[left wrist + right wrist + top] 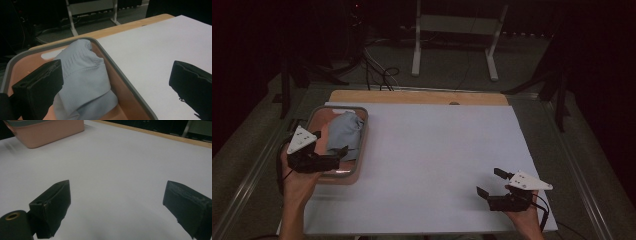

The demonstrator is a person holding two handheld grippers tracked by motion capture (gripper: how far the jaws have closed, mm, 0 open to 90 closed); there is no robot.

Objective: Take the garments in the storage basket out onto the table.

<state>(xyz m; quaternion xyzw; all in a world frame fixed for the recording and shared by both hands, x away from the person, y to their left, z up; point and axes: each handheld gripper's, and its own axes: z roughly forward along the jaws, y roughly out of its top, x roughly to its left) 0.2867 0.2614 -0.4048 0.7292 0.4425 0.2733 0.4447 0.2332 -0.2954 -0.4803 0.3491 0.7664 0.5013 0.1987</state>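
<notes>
So the light blue sock is bunched up inside the pink bin at the table's left edge. Left gripper hangs spread wide right over it, one jaw beside the sock. Right gripper sits wide open, well apart, holding nothing.

Dim room, lit sheet, soft pictures

I see the white table sheet as the one bright area, its surroundings nearly black; both claw views are grainy, the near jaws blurred, with a faint shadow under the right claw.
</notes>
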